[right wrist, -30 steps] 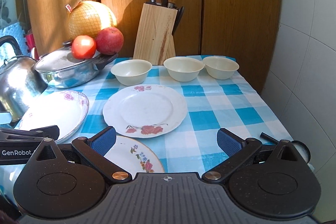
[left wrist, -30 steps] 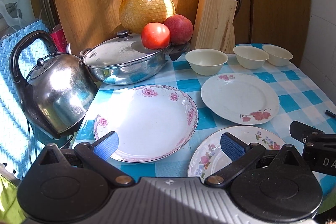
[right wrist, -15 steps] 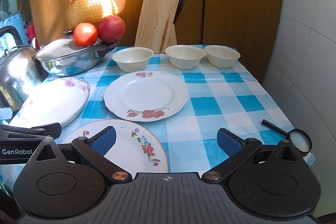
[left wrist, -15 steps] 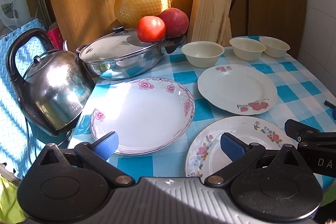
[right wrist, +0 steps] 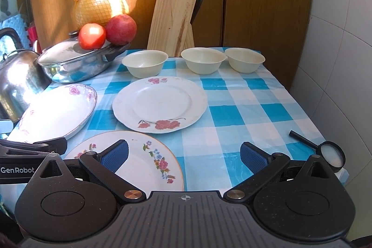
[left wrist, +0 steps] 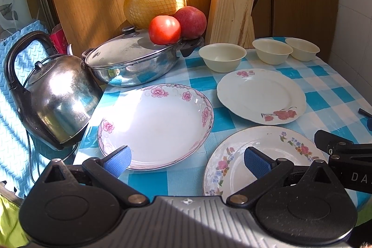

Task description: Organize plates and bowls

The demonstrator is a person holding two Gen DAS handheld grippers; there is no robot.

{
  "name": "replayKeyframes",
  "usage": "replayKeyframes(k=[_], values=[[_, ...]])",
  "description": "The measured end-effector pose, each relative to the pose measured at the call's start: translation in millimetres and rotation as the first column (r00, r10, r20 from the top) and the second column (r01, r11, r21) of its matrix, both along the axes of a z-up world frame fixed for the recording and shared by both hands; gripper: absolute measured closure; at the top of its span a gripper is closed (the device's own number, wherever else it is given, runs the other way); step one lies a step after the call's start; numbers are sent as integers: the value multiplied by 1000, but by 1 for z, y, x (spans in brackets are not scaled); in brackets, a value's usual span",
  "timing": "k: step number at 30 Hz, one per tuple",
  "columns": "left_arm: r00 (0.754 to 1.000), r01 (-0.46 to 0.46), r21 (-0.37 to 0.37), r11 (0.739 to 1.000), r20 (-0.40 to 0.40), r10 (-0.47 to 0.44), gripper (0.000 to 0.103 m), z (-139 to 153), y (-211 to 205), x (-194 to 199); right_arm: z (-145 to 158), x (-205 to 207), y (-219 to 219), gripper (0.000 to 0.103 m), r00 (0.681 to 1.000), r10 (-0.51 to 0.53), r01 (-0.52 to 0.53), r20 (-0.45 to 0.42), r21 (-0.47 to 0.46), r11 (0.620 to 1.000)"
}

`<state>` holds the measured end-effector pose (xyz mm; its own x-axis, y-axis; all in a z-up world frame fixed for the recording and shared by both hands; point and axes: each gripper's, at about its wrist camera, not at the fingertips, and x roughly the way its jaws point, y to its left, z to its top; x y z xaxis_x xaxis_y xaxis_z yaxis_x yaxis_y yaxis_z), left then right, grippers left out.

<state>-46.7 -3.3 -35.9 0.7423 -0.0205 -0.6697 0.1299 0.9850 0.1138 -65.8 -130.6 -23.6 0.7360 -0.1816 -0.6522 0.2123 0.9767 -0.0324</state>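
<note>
Task at outset: three floral plates (right wrist: 160, 104) and three cream bowls (right wrist: 201, 60) lie separate, unstacked, on the checked worktop (right wrist: 251, 113); left gripper (left wrist: 186, 158) and right gripper (right wrist: 183, 153) fingers spread, empty, nothing gathered yet

blue-checked tablecloth (right wrist: 241, 106), cream bowls (right wrist: 144, 64)

Both hand-held grippers (left wrist: 187, 158) (right wrist: 183, 156) drawn back; plates unmoved.

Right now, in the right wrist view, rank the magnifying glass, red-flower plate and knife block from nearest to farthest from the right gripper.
1. Magnifying glass, just right of the right gripper.
2. Red-flower plate, ahead, centre.
3. Knife block, far back against the wood.
</note>
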Motion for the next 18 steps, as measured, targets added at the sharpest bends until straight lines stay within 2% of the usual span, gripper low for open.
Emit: replayKeyframes(k=[18], values=[[1000, 11, 3, 1000, -11, -11, 4, -1, -2, -1, -1, -1, -2, 0, 1000, 0, 0, -1, -2, 1000]])
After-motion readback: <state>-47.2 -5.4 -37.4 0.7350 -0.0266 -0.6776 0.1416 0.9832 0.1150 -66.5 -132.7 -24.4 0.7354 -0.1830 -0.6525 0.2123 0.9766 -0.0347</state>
